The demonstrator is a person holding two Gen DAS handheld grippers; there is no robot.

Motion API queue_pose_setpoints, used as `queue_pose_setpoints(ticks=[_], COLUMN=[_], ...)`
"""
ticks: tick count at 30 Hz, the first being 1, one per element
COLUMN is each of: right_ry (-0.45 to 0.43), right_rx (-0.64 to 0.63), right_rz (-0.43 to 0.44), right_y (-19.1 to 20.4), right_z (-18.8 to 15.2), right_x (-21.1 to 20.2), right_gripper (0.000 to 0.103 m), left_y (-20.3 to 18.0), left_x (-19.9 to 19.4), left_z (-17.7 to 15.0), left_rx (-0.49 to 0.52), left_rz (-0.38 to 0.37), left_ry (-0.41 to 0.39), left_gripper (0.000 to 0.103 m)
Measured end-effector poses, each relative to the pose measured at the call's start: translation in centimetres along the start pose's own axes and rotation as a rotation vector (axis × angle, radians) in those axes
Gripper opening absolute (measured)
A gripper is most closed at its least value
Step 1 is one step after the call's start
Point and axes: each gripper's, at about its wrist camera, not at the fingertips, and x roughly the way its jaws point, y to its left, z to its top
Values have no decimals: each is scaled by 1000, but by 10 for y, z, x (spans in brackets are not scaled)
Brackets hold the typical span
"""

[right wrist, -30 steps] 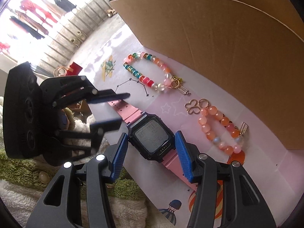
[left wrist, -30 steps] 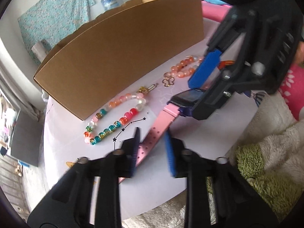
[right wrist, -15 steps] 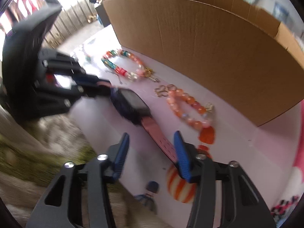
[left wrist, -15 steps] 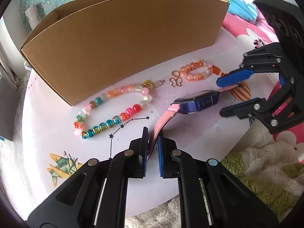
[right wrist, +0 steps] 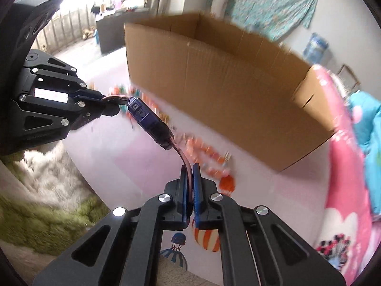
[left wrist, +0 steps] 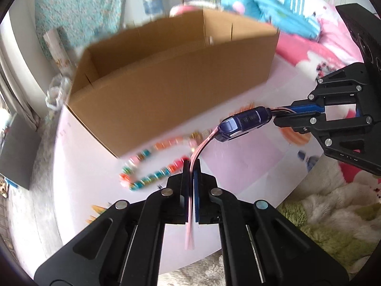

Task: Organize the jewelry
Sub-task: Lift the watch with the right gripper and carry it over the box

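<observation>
The watch (left wrist: pixel 245 122) hangs in the air above the pink bench (left wrist: pixel 250 166), stretched between both grippers. The left gripper (left wrist: pixel 191 166) has its jaws clamped on one pink strap end, at six o'clock in its own view. The right gripper (right wrist: pixel 189 169) has just closed its jaws on the other strap. Two beaded bracelets (left wrist: pixel 152 164) lie blurred on the bench beside the open cardboard box (left wrist: pixel 176 81), at twelve o'clock.
</observation>
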Motion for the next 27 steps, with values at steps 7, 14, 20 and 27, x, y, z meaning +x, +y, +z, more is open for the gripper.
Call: queue_pose_setpoints(ticks=[7, 14, 20, 27], right_ry=[-189, -266, -78, 300], right_rx=[-37, -54, 9, 108], right_rz=[-114, -108, 59, 280], right_y=[1, -39, -93, -132], right_z=[46, 120, 180, 194], right_x=[-51, -49, 18, 139], right_gripper=[5, 5, 5, 5], left_y=[17, 44, 81, 122], left_x=[-62, -77, -30, 92], left_z=[41, 101, 155, 180], left_rx=[19, -17, -78, -170], left_rz=[55, 84, 9, -129], left_ry=[-210, -304, -172, 190], left_gripper=[2, 2, 2, 2])
